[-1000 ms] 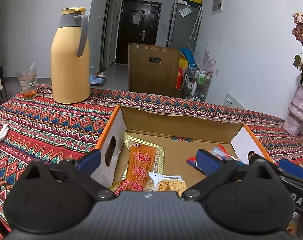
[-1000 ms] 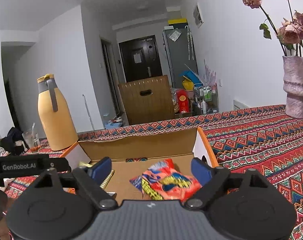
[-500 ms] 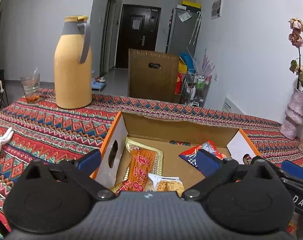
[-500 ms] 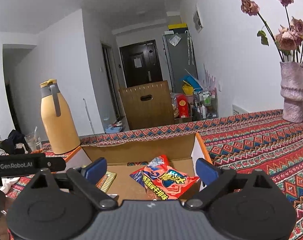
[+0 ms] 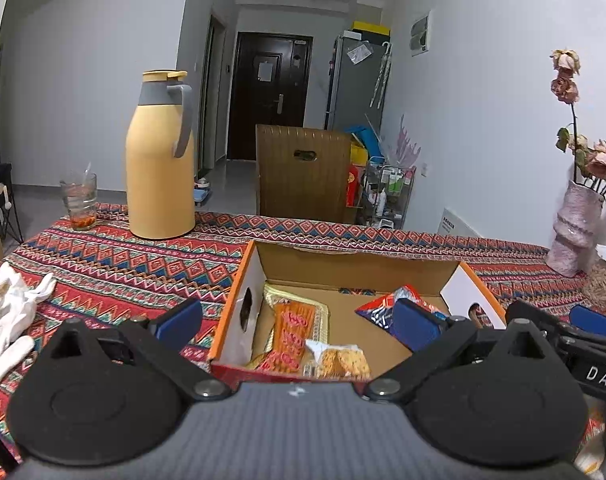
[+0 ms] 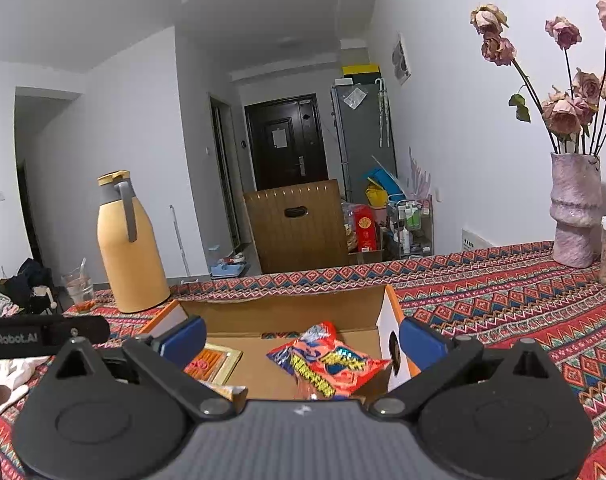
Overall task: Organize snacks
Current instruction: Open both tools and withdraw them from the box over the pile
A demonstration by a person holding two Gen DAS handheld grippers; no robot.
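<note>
Left gripper (image 5: 297, 320) jaws wide apart, holding nothing, above near edge of cardboard box (image 5: 355, 258). Right gripper (image 6: 301, 338) jaws also apart, empty, over same box. Box sits mid-table on patterned cloth (image 5: 103, 260). Inside: orange snack pack (image 5: 293, 330) and cracker packet (image 5: 341, 360) along left wall, red chip bag (image 6: 331, 364) by right wall. Yellow flask (image 5: 161, 160) near far left edge.

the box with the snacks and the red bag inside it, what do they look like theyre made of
The box looks like corrugated cardboard: matte brown inside, raw-edged flap, white side panels with orange edges and cut handle holes. The red bag seems to be glossy plastic or foil film: it crinkles and catches light, with a silvery patch at its top seal.
</note>
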